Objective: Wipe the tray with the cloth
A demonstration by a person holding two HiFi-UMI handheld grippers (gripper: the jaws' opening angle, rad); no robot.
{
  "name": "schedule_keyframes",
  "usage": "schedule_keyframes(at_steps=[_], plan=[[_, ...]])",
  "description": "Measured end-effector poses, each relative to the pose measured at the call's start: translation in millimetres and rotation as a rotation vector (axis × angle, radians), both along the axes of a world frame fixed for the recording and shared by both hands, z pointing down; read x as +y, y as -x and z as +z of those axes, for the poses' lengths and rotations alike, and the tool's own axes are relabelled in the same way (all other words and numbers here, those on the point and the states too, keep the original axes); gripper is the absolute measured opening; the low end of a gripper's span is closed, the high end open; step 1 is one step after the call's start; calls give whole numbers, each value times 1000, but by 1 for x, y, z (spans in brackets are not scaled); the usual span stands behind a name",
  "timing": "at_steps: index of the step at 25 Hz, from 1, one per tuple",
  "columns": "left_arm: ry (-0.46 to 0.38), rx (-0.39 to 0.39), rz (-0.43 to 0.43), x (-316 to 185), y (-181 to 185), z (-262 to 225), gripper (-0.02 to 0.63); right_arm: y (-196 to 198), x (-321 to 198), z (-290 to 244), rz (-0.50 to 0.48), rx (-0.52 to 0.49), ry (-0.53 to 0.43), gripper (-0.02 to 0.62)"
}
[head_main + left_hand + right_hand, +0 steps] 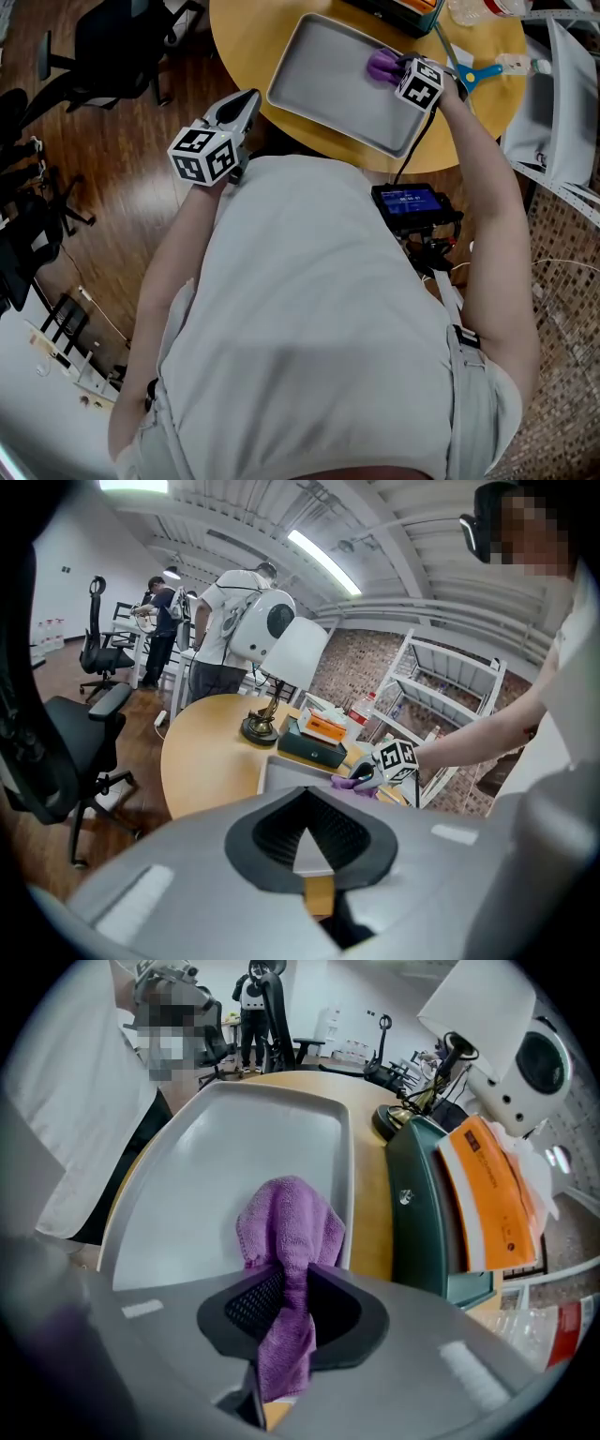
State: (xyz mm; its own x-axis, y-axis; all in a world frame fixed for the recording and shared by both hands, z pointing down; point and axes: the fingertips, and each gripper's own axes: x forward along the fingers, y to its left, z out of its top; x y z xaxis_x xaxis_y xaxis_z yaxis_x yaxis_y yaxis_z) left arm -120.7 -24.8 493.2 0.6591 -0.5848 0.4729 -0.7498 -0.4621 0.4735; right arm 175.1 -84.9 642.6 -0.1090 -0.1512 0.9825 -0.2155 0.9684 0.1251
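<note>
A grey tray (319, 80) lies on the round wooden table (244, 37). A purple cloth (382, 64) rests at the tray's far right end. My right gripper (396, 69) points steeply down onto it and is shut on the cloth. In the right gripper view the cloth (286, 1222) runs up between the pads of the right gripper (291, 1271) and spreads onto the tray (225, 1147). My left gripper (246, 101) hangs off the table's near left edge, its jaws together and empty. From the left gripper view I see the tray (281, 772) and cloth (349, 782) ahead.
A dark green box (436, 1213) with an orange booklet stands right beside the tray. A white desk lamp (277, 644) is behind it. Blue-handled scissors (478, 73) lie at the table's right. Office chairs (56, 752), a wire shelf (441, 696) and standing people (225, 621) surround the table.
</note>
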Motion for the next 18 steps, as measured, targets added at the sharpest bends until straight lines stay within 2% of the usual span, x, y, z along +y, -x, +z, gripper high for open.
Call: schedule_keyframes(at_steps=[7,13,18], plan=[[5,-3,-3,4,-1,2,0,4,1,3,-16,28,-13,74],[-3,-12,-6,-2,-2,-1,0,25,-24,1,-35,2,-53,72],[-10,-11,-23,-2,1,-3,0,37,-34,-1,-6,-12,-68,72]])
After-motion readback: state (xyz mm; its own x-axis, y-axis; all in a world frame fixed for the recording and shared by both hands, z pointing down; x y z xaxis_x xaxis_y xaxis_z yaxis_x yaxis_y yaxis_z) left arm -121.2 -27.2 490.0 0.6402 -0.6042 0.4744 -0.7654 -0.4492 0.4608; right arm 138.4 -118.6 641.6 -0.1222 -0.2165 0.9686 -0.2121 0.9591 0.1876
